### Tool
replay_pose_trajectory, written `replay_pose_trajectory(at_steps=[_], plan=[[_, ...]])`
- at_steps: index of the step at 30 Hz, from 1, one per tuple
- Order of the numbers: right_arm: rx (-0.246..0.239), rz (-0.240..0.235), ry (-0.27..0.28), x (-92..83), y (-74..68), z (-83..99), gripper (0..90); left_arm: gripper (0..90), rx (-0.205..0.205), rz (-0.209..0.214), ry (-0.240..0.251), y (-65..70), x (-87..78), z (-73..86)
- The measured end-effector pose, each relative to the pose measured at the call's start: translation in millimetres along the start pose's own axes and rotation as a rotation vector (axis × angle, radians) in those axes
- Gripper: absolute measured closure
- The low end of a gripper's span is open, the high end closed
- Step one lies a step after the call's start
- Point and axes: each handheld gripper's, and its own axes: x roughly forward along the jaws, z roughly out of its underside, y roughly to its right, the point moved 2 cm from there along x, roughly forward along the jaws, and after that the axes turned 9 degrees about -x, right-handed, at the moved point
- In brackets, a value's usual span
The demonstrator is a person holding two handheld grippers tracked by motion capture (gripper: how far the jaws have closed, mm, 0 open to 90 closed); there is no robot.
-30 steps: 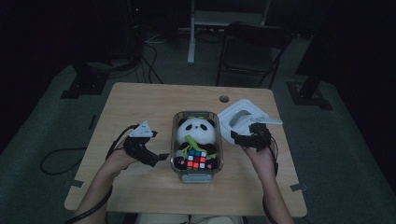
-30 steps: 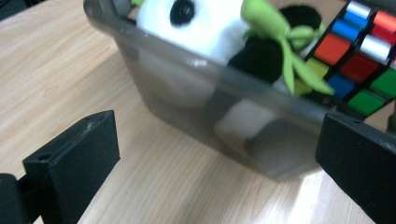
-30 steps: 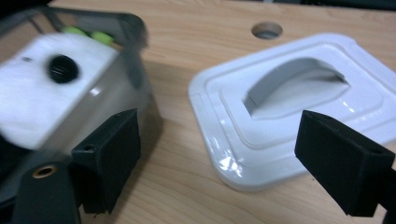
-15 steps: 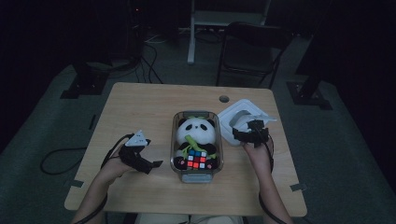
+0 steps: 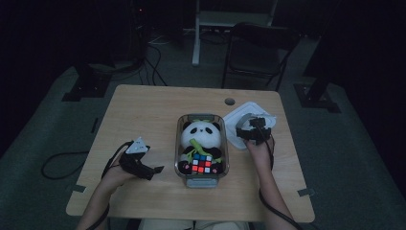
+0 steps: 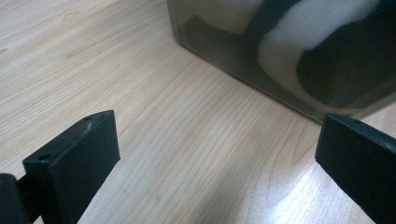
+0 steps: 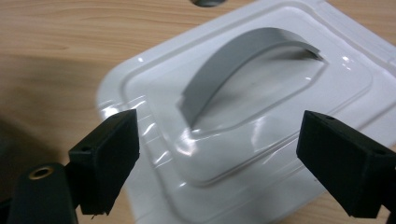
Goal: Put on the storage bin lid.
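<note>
The right gripper (image 7: 215, 163) hovers, jaws spread wide, over a white plastic lid (image 7: 261, 140) with an arched grey handle (image 7: 233, 65); the left gripper (image 6: 219, 168) rests open beside a clear plastic bin (image 6: 224, 56).

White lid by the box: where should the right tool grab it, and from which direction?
Probably by the grey arched handle in the middle of the white lid. The lid lies flat on the table with thin rims that offer little to pinch, while the handle stands up as a narrow band with a gap beneath it. Come from above, one jaw on each flat face. The right tool is open and pointed at it.
</note>
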Motion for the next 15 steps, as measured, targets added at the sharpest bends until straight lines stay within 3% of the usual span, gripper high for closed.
replay_pose_trajectory(at_steps=[5,15], plan=[[0.053,0.031,-0.012,13.1,4.3,-2.9,12.5,0.6,0.007,-0.005,0.003,2.7,0.8,0.6],[0.084,0.107,-0.026,39.1,0.4,-17.2,14.7,0.6,0.006,-0.015,-0.003,4.8,4.7,1.8]])
